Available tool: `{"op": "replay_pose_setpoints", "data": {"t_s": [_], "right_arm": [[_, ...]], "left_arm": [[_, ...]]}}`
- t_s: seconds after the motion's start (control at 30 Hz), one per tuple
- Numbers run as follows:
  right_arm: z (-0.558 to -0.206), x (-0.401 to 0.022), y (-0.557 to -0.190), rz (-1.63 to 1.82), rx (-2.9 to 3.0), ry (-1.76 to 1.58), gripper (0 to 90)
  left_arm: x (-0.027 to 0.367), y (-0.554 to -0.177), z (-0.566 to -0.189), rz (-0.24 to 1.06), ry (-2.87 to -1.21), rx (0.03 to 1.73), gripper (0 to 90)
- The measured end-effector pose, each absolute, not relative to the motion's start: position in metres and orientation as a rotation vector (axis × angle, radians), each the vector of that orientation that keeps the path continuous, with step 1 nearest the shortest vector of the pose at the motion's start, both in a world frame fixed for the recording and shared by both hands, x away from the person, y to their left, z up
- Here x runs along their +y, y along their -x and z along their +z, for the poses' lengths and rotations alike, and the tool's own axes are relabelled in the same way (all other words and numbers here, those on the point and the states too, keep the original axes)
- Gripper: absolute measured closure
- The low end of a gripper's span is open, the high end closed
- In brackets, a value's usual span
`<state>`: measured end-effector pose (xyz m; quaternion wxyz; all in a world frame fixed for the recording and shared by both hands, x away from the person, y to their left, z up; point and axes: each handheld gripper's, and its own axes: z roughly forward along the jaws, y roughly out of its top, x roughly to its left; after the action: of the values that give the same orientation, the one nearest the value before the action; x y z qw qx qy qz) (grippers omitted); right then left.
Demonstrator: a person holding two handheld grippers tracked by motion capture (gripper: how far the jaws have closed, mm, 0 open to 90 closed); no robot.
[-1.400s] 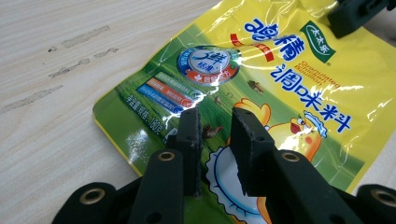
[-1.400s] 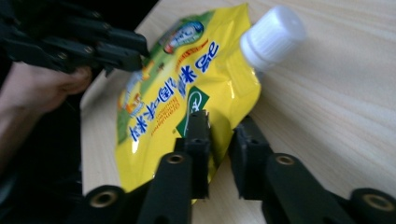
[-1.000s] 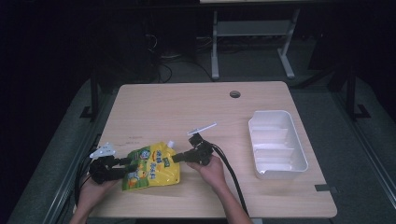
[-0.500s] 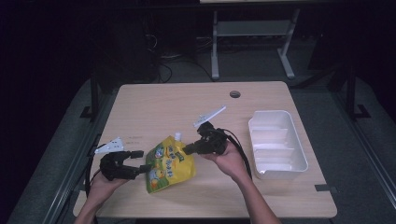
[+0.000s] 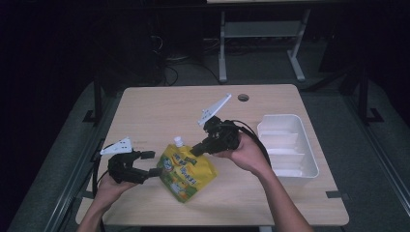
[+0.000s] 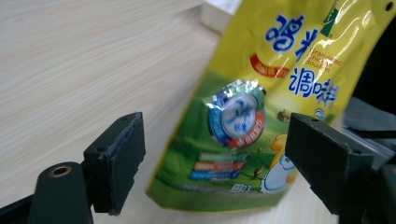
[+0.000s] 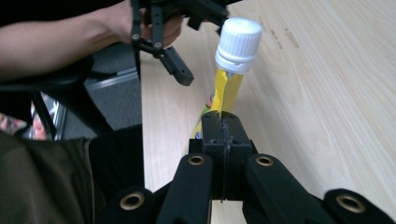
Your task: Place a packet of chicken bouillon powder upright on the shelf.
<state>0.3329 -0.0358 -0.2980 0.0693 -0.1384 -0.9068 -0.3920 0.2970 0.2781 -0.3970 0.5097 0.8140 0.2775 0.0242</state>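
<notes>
Since half a second ago the right gripper (image 5: 199, 148) has drawn the yellow pouch (image 5: 186, 170) a little toward the white tray (image 5: 309, 166) and tipped it more upright, while the left gripper (image 5: 152, 163) stands off with its jaws spread wide beside the pouch's lower left edge. The pouch is glossy yellow with blue lettering, a green landscape and a white screw cap (image 7: 238, 38), and the right gripper's jaws are pinched shut on its top edge just below that cap, above the near middle of the wooden surface (image 5: 159, 106). The divided tray at the right of the surface holds nothing visible.
</notes>
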Motion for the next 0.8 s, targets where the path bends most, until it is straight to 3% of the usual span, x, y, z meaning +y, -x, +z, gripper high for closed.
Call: {"op": "replay_pose_setpoints", "data": {"t_s": [0.23,0.33,0.43,0.67,0.8], "right_arm": [[-0.281,-0.027,-0.320,-1.112,-2.801,0.275,90.0],[-0.279,-0.021,-0.318,-1.097,-2.813,0.243,90.0],[-0.279,-0.018,-0.320,-1.098,-2.812,0.239,90.0],[-0.281,-0.014,-0.323,-1.088,-2.832,0.256,90.0],[-0.283,-0.013,-0.329,-1.083,-2.828,0.289,89.0]], "left_arm": [[0.259,-0.305,-0.389,0.002,-1.978,0.588,20.7],[0.253,-0.308,-0.390,-0.092,-1.983,0.544,26.4],[0.245,-0.307,-0.392,-0.165,-2.007,0.470,39.3],[0.245,-0.305,-0.394,-0.181,-2.048,0.418,71.4],[0.247,-0.303,-0.395,-0.196,-2.042,0.390,80.6]]}}
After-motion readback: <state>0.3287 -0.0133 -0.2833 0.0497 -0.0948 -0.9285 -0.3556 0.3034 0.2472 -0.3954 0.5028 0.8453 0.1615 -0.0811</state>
